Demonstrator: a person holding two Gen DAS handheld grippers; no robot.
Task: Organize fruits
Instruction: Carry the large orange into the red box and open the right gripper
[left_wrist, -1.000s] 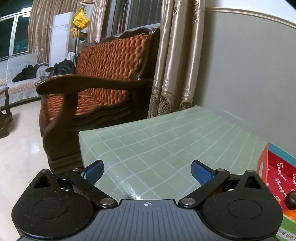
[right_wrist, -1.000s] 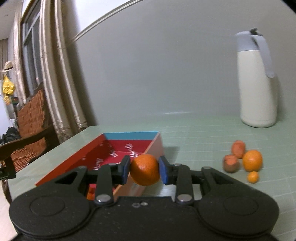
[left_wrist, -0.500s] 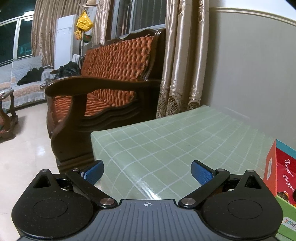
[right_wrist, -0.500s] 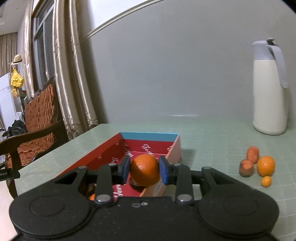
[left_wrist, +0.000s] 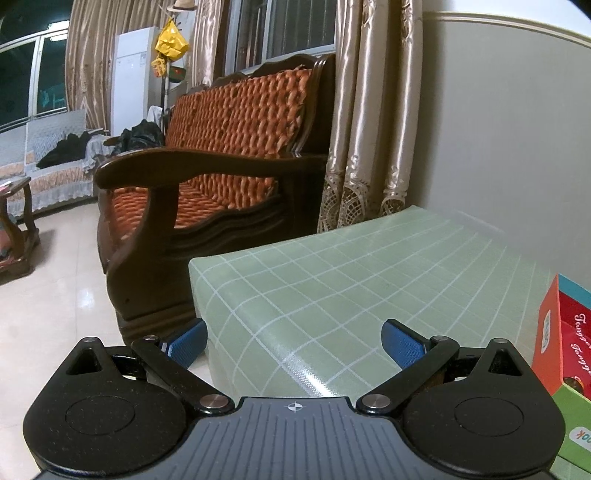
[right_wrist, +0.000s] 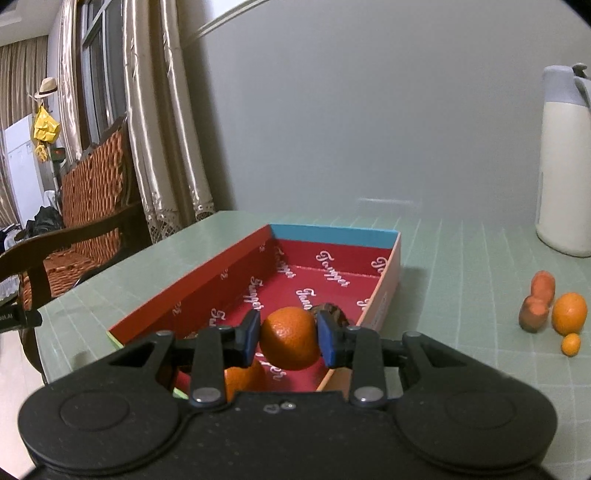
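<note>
Right wrist view: right gripper (right_wrist: 289, 338) clamped on an orange (right_wrist: 289, 336), held above the near end of an open red box (right_wrist: 388, 291). Inside the box, another orange (right_wrist: 242, 380) and a dark fruit (right_wrist: 330, 312). Box lying lengthwise away from the camera, blue end farthest. Off to the right on the green table (right_wrist: 461, 295), well apart: more fruit (right_wrist: 569, 313) and a white jug (right_wrist: 565, 177).

Left wrist view: left gripper (left_wrist: 293, 341) spread wide, empty, over the table corner; only the box's edge (left_wrist: 546, 332) at far right; wooden sofa (left_wrist: 221, 155) and curtains (left_wrist: 373, 110) beyond.
</note>
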